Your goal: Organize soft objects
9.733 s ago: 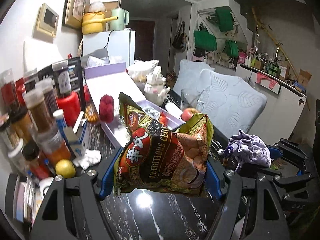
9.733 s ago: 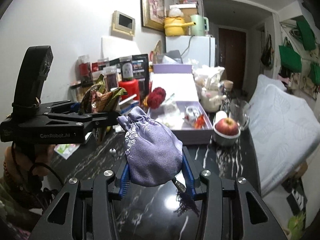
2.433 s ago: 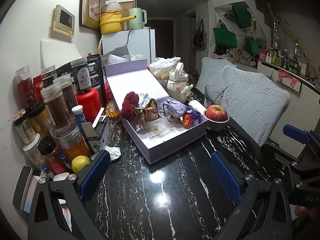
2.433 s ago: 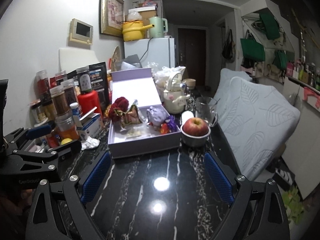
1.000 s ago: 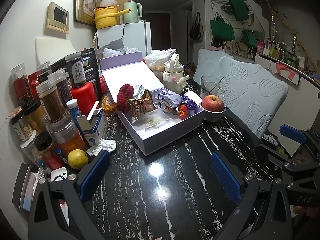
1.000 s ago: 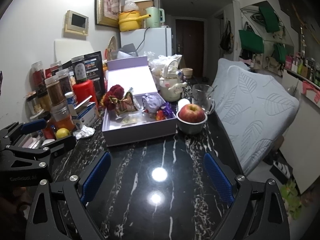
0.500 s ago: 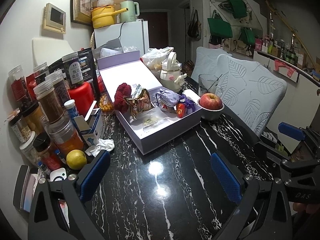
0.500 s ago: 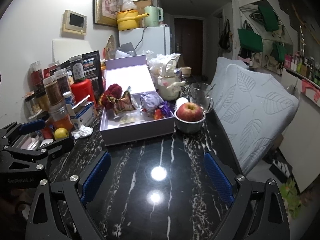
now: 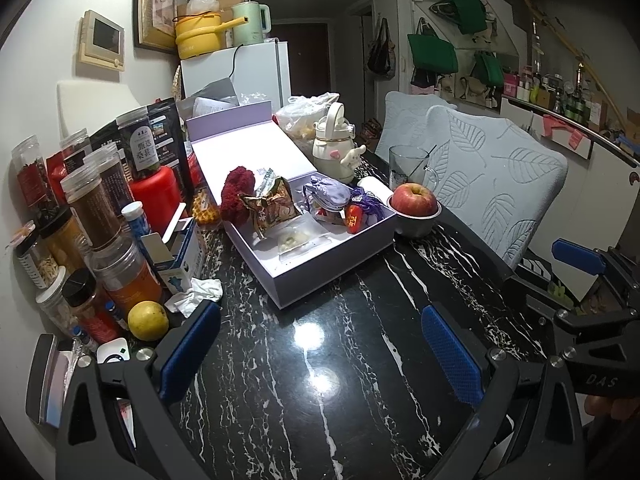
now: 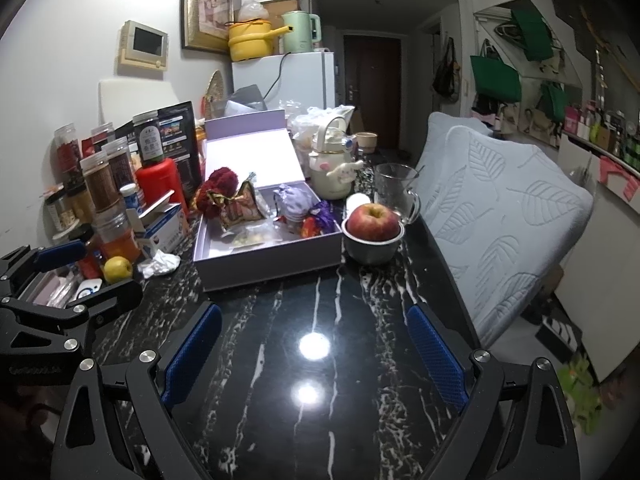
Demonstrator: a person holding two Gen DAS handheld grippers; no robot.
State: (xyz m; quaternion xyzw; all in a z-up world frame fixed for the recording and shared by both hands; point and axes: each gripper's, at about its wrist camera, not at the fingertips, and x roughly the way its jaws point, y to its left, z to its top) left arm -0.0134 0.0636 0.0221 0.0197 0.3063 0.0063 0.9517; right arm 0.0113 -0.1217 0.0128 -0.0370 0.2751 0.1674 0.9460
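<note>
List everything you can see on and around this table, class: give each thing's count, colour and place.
box: one, lilac, lid open, table centre
snack bag: one, brown-gold, in box
pouch: one, lilac, in box
pompom: one, dark red, box's left rim
apple: one, red, in grey bowl right of box
lemon: one, yellow, left of box
jars: several, left edge
kettle: one, cream, behind box
left gripper: blue pads, open, empty
right gripper: blue pads, open, empty
</note>
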